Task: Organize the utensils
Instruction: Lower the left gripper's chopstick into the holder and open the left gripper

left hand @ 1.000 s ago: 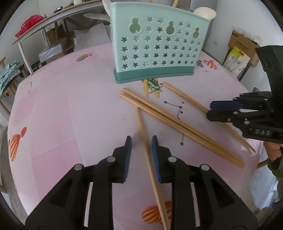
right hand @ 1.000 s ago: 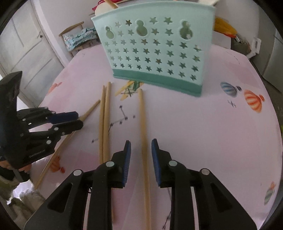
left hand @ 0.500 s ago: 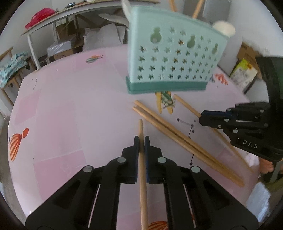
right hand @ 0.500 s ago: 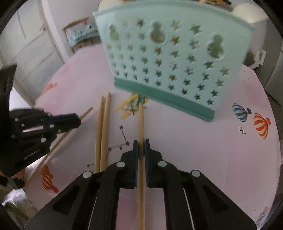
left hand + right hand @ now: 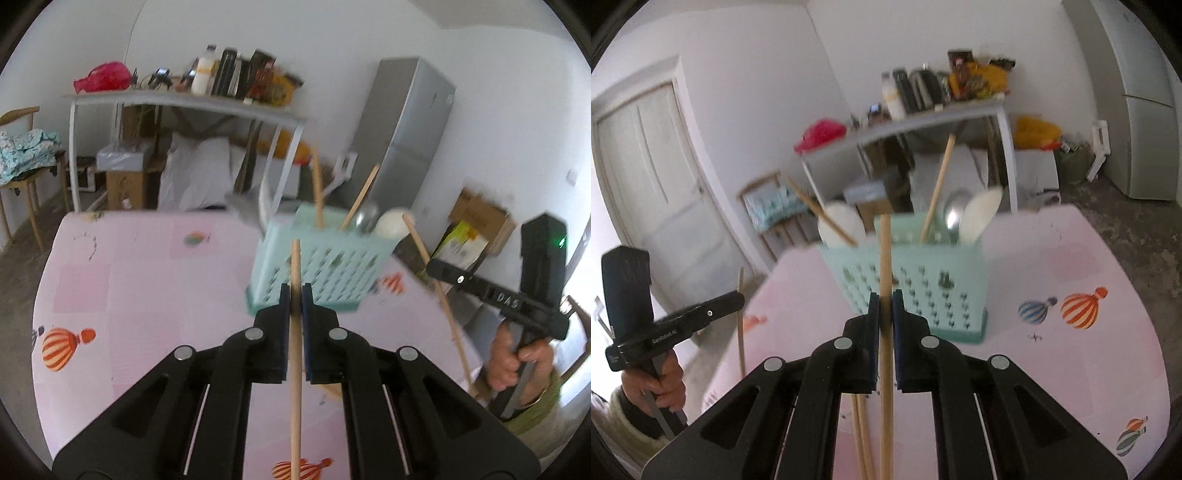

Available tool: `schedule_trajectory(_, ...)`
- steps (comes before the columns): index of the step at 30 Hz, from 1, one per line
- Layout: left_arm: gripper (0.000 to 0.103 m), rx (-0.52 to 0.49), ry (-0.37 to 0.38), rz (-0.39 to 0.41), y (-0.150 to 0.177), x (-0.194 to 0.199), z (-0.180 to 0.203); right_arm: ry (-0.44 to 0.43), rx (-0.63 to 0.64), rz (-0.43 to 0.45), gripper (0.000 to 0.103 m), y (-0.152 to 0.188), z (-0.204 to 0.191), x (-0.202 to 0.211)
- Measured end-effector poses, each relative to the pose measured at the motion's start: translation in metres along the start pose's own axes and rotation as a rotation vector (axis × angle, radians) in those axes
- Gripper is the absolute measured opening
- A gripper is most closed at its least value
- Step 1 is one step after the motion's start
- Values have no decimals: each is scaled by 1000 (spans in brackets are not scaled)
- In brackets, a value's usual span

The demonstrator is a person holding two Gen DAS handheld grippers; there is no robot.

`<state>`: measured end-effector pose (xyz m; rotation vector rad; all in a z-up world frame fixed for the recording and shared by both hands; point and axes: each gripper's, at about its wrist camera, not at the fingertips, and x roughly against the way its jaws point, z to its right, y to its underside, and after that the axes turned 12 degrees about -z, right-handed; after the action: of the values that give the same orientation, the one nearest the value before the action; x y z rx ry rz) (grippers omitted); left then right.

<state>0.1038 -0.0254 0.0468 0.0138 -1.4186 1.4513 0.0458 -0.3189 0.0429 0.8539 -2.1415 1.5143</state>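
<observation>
A mint-green utensil basket (image 5: pixel 325 266) with star holes stands on the pink table (image 5: pixel 147 280); it also shows in the right wrist view (image 5: pixel 923 291). Chopsticks and spoons stick out of it. My left gripper (image 5: pixel 295 295) is shut on a wooden chopstick (image 5: pixel 295 369), held raised in front of the basket. My right gripper (image 5: pixel 885 302) is shut on another chopstick (image 5: pixel 885 387), also raised. The right gripper with its chopstick shows at the right of the left wrist view (image 5: pixel 439 267). The left gripper shows in the right wrist view (image 5: pixel 738 301).
Two chopsticks (image 5: pixel 862 435) lie on the table under my right gripper. A grey shelf table (image 5: pixel 184 101) with bottles, a fridge (image 5: pixel 406 140), cardboard boxes (image 5: pixel 476 225) and a chair (image 5: pixel 22 177) stand beyond the table.
Both grippers closed on a chopstick each, then lifted them off the table and tilted upward. The view now looks over the basket into the room.
</observation>
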Motion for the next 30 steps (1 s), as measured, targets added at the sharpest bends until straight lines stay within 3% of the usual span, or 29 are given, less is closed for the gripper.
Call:
schedule_trajectory(6, 4, -16, 49, 130, -24, 23, 12, -18, -26, 70, 7, 7, -1, 25)
schedule_trajectory(16, 4, -60, 165, 327, -98, 49, 46, -34, -57, 110, 7, 1, 9, 31)
schedule_trajectory(19, 4, -71, 155, 394, -121, 54, 55, -44, -66, 114, 7, 0, 13, 33)
schedule_trajectory(23, 4, -63, 133, 422, -140, 42, 61, -48, -61, 128, 7, -3, 13, 37)
schedule_trajectory(30, 4, -72, -9, 393, -138, -27, 58, -48, -50, 132, 7, -6, 12, 37)
